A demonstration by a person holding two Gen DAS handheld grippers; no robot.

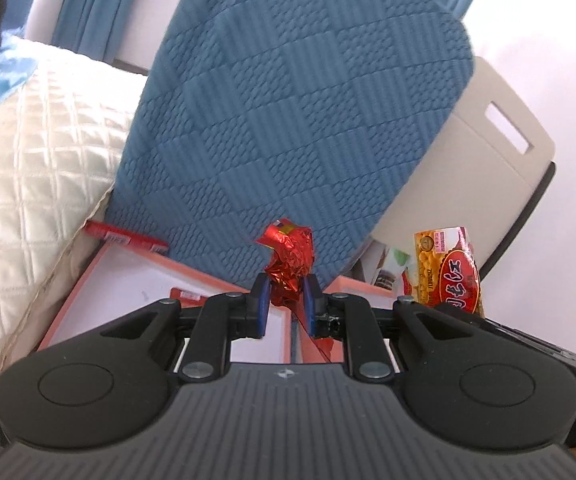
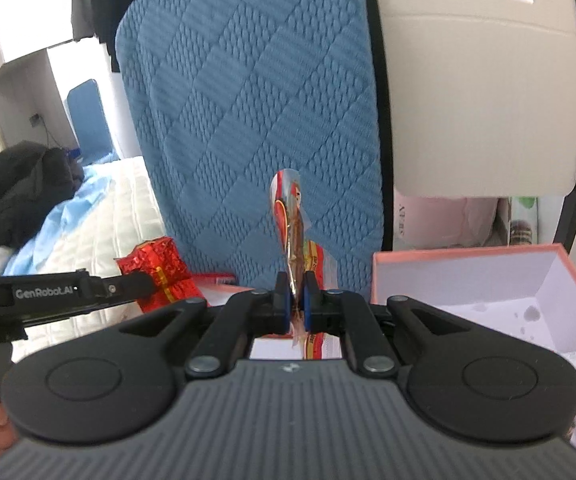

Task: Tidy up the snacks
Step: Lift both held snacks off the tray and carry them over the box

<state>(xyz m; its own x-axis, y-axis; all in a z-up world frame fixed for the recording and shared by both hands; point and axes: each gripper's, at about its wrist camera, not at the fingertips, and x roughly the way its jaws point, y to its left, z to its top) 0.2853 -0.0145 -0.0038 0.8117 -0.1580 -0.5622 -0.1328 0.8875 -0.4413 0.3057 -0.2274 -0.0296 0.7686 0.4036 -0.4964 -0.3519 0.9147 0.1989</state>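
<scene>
My left gripper (image 1: 285,286) is shut on a crumpled red foil snack packet (image 1: 290,256), held above a pink-rimmed white box (image 1: 123,276) that holds red snack packs (image 1: 127,236). The same packet (image 2: 159,276) and the left gripper (image 2: 145,280) show at the left of the right wrist view. My right gripper (image 2: 296,286) is shut on a thin red and silver snack packet (image 2: 290,216), seen edge-on, held upright. A second pink box (image 2: 468,280), empty and white inside, is to its right. A yellow and red snack bag (image 1: 448,268) shows at right.
A blue textured cushion (image 1: 296,112) leans on a beige chair back (image 1: 488,152) just behind the boxes. A cream quilted cover (image 1: 35,152) lies to the left, with black clothing (image 2: 19,192) on it. Pink and green packages (image 2: 468,216) sit under the chair back.
</scene>
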